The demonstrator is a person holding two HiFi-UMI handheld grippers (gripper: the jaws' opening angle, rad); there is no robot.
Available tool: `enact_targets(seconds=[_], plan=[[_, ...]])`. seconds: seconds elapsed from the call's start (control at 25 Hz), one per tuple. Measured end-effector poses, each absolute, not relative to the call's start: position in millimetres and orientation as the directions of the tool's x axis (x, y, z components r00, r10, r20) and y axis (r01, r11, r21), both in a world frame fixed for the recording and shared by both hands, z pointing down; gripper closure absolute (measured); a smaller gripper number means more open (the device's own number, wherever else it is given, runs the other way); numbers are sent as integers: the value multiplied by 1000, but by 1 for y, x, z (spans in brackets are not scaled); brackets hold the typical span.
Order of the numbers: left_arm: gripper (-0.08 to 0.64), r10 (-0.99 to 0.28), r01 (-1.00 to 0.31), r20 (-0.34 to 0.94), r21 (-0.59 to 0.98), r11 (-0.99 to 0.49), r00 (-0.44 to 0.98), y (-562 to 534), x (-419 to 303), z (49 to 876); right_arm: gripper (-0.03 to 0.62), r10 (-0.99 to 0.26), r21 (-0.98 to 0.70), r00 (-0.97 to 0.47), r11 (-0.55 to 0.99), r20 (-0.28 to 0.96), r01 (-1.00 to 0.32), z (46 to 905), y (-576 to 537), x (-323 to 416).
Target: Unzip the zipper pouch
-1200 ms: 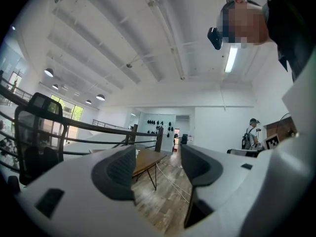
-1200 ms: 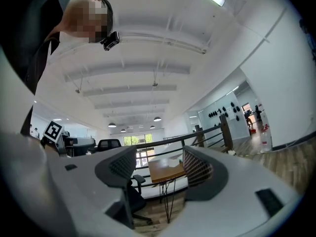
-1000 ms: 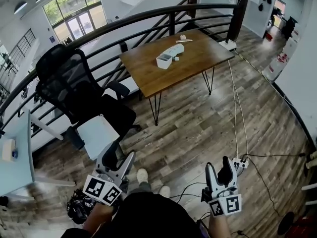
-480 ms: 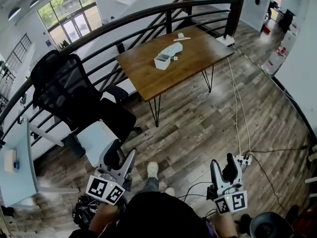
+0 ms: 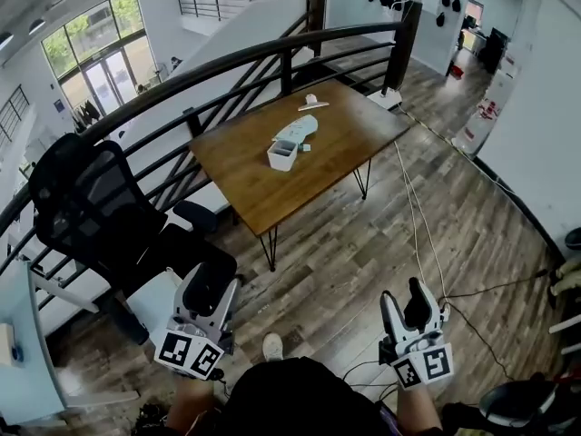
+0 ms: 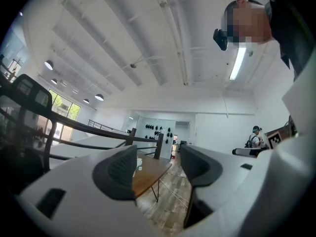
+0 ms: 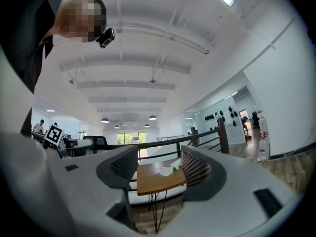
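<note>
Pale on brown wood: zipper pouch lying on the table at upper centre, just beside a white box, well apart from both claws; left gripper, lower left, spread and empty; right gripper, lower right, spread too, just narrowed slightly, nothing between; best to close in first, then pin the fabric and pinch the pull; pull too small to make out.

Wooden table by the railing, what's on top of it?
On the table: a small white box, a long pale pouch beside it, and a small white item near the far edge. The box's inside is hidden from here.
</note>
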State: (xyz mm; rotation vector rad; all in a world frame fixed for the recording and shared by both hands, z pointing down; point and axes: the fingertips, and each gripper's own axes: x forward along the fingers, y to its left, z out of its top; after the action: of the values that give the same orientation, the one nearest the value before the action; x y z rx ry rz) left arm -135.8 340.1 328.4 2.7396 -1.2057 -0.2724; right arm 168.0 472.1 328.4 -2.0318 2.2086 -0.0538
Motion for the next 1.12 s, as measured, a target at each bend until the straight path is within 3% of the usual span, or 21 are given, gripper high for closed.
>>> enact_targets(seconds=[0.52, 1.12], plan=[[302, -723, -696, -82, 218, -684, 686, 224, -165, 350, 353, -997, -127, -63, 69, -46, -990, 338, 360, 137], [308, -761, -744, -66, 169, -646, 646, 136, -90, 347, 364, -983, -144, -165, 176, -83, -974, 341, 230, 209]])
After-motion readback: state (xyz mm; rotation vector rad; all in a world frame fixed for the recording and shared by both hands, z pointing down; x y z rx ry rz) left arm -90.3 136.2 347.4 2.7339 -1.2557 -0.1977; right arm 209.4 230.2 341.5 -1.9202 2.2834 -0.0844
